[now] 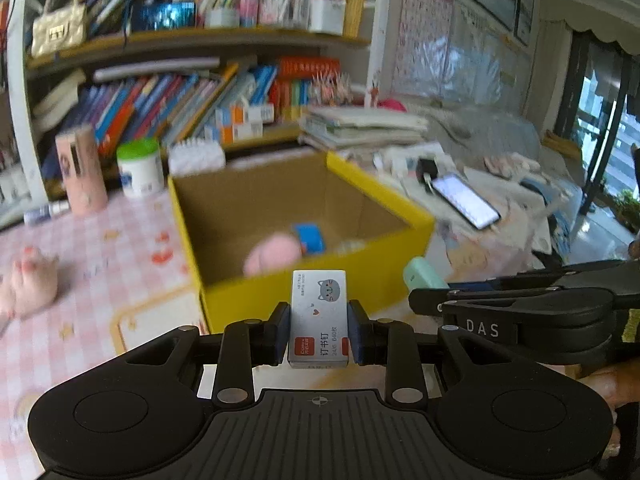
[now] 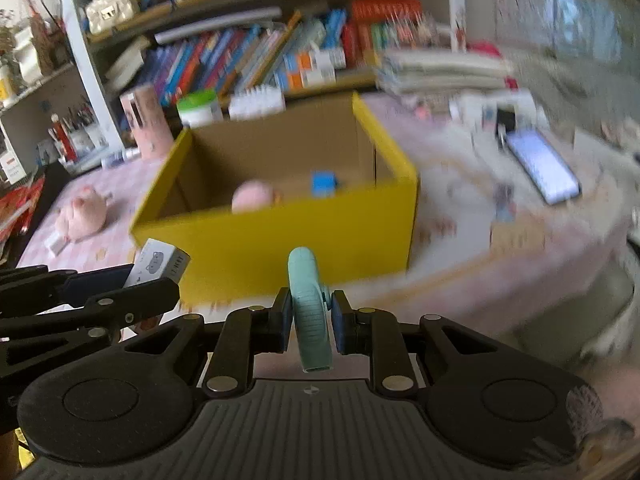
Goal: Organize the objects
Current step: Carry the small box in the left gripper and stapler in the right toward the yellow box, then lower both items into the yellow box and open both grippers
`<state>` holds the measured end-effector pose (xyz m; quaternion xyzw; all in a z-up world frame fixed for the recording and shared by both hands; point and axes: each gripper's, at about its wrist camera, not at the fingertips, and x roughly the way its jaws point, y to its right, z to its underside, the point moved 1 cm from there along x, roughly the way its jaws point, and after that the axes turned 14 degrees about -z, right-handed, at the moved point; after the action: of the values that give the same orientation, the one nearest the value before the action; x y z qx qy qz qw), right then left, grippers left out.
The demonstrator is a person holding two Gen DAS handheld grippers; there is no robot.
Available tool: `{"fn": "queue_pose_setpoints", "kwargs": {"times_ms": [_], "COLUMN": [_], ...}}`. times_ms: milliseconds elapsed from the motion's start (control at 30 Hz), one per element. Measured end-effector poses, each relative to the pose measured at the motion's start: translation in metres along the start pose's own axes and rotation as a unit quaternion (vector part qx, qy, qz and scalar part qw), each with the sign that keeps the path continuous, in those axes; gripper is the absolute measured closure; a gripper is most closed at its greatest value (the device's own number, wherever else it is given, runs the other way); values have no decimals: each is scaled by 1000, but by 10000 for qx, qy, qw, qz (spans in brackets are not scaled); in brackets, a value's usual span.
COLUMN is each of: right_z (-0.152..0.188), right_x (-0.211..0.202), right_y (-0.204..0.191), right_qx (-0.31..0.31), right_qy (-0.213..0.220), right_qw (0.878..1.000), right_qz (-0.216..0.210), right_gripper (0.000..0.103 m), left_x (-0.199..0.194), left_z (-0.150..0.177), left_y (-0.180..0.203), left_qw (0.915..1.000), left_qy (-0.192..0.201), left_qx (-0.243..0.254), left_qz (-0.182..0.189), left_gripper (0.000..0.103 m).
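Observation:
My left gripper (image 1: 319, 332) is shut on a small white staple box (image 1: 318, 316) with a grey cat print, held just in front of the yellow cardboard box (image 1: 384, 280). My right gripper (image 2: 310, 320) is shut on a mint-green stapler (image 2: 308, 312), also held in front of the yellow box (image 2: 304, 236). Inside the box lie a pink round thing (image 1: 274, 258) and a blue object (image 1: 310, 238). The staple box also shows in the right wrist view (image 2: 160, 262), and the stapler's tip in the left wrist view (image 1: 422, 276).
A pink plush toy (image 2: 82, 214) lies left of the box on the pink checked tablecloth (image 1: 100, 248). A pink tube (image 1: 82, 170), a green-lidded jar (image 1: 140, 168) and a bookshelf (image 1: 192, 100) stand behind. A lit phone (image 1: 466, 200) and stacked papers (image 1: 360, 126) lie to the right.

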<state>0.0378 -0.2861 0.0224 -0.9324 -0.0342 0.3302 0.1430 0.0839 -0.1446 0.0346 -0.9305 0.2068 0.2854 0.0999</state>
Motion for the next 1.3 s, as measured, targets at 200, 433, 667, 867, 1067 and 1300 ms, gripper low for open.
{"fn": "queue_pose_setpoints", "kwargs": {"times_ms": [200,433,667,867,1067,1300], "right_z": [-47,-88,-103,-102,-93,-85], "right_x": [7,34,82,116,136,152], "right_y": [14,30,40,44,44,56], "right_qx": [-481,-868,-1218,-1549,-1745,-1292], "right_qy": [406,640,208,-370,-835,-1342], "right_qw": [9980,9940,9918,9860,9794,9791], "right_qz": [-84,-200,-333,-491,-579,-818], "right_gripper": [84,84,84,84,84,84], "left_x": [20,50,85,108,118,122], "left_z": [-31,-52,-53,-45,-40,-37], "left_y": [8,12,10,12,9,5], "left_qw": [9994,9975,9954,9935,9926,9920], "left_qy": [253,265,-66,-423,-644,-794], "left_qx": [15,99,192,190,23,-288], "left_qz": [-244,-654,-940,-1035,-1026,-937], "left_gripper": [75,75,75,75,75,74]}}
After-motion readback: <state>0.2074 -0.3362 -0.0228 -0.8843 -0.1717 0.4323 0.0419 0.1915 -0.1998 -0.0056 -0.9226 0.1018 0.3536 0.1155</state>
